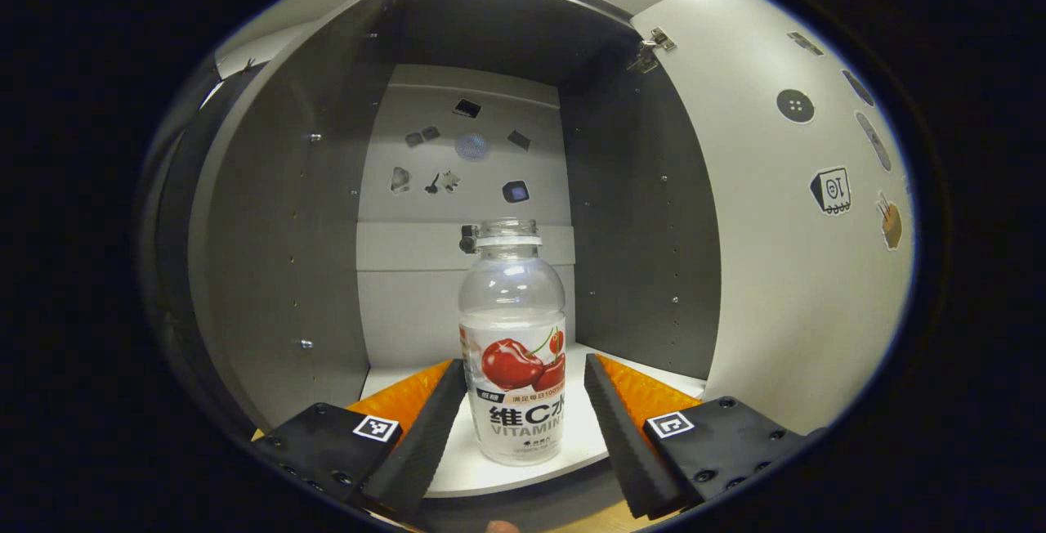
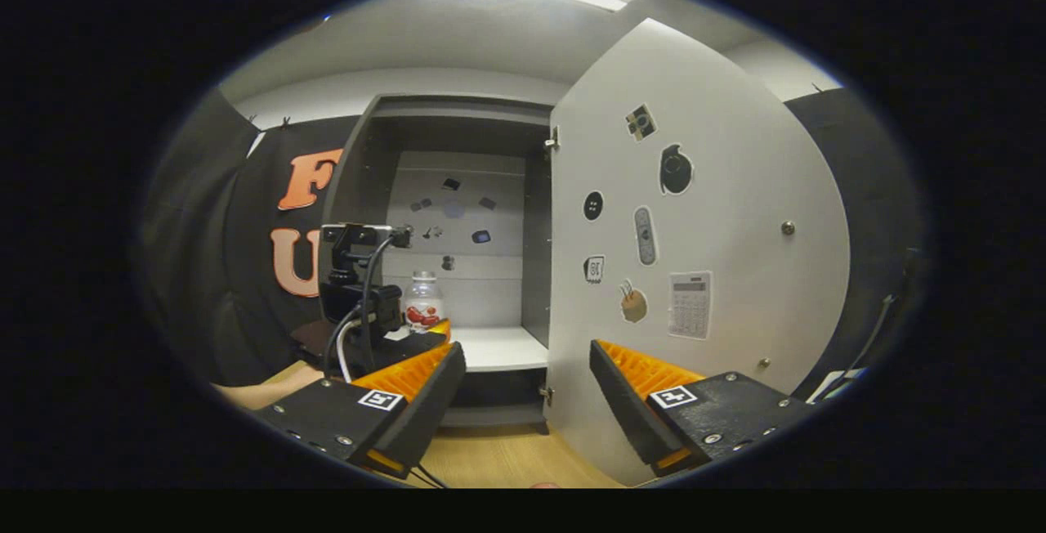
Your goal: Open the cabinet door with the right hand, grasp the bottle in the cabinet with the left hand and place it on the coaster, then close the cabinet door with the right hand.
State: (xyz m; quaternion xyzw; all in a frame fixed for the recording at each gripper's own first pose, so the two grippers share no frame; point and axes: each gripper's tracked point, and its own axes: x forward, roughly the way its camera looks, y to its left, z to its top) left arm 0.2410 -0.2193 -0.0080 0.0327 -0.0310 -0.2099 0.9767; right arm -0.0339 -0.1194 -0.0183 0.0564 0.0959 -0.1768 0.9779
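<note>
While the cabinet door (image 2: 703,247) stands swung wide open to the right, the bottle (image 1: 513,345) sits upright on the white shelf (image 1: 498,468) inside the cabinet (image 1: 278,255), near the shelf's front edge. In the left gripper view, the left gripper (image 1: 516,423) reaches into the opening with its fingers spread apart, one on each side of the bottle's lower half; a narrow gap shows on both sides, so neither finger touches it. The bottle is clear, has no cap, and carries a label with red cherries. Small stickers (image 1: 470,149) dot the cabinet's back wall, and more stickers (image 2: 645,235) mark the inner face of the door.

In the right gripper view, the right gripper (image 2: 527,390) hangs back from the cabinet, over the wooden tabletop (image 2: 507,455), with its fingers wide apart and nothing between them. The door's lower edge lies just beyond its right finger. Farther off on the left, the left gripper's camera mount and cables show in front of the bottle.
</note>
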